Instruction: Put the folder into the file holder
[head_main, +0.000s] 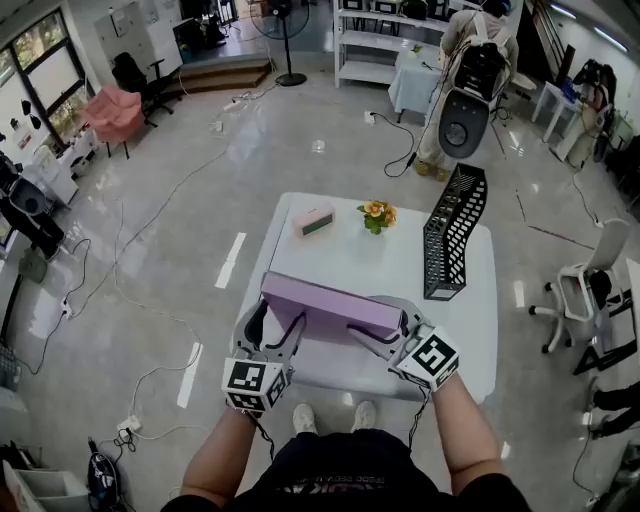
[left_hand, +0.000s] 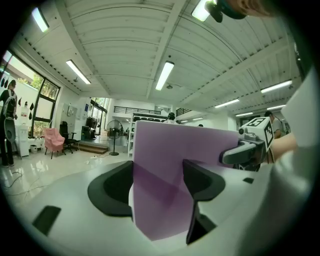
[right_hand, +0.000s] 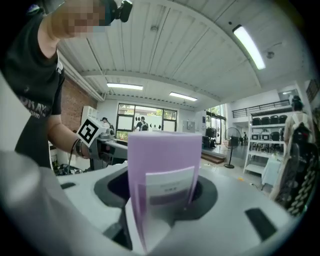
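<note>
Purple folder held over the white table's six o'clock edge. Left gripper and right gripper each clamp one end. Black mesh file holder stands at two o'clock.

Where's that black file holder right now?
Head view: the file holder stands on the table's right side, just right of the flowers.

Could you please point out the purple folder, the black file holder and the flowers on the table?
purple folder (head_main: 325, 308): head view, middle of its cover.
black file holder (head_main: 455, 235): head view, mesh side wall.
flowers (head_main: 377, 211): head view, orange blooms.
</note>
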